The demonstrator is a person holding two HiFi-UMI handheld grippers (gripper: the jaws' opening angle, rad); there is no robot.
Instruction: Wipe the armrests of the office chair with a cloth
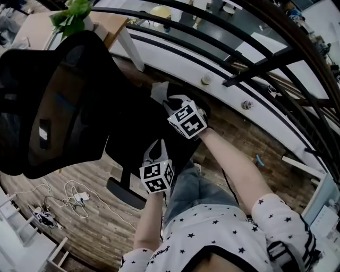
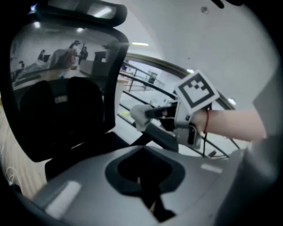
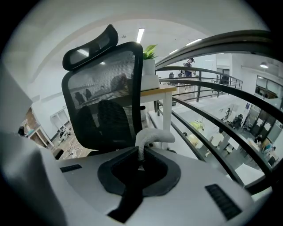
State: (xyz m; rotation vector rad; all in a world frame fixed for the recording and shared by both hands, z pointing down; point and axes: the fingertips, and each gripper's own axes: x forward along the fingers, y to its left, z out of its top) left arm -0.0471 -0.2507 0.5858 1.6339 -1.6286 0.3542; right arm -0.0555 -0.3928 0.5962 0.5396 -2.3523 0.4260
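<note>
A black office chair (image 1: 58,101) with a mesh back stands in front of me. My right gripper (image 1: 169,102) is shut on a white cloth (image 1: 158,91) and holds it at the chair's far armrest (image 1: 197,104). In the left gripper view, the cloth (image 2: 138,115) rests at the upper end of that armrest (image 2: 162,137). The right gripper view shows the cloth (image 3: 152,136) pinched in the jaws, with the chair back (image 3: 104,106) beyond. My left gripper (image 1: 154,150) hovers over the seat beside the near armrest (image 1: 125,192), shut and holding nothing.
A dark metal railing (image 1: 249,64) curves close behind the chair. A wooden desk (image 1: 106,24) with a potted plant (image 1: 74,13) stands at the back left. Cables (image 1: 74,201) lie on the wooden floor, and white shelving (image 1: 21,234) is at the bottom left.
</note>
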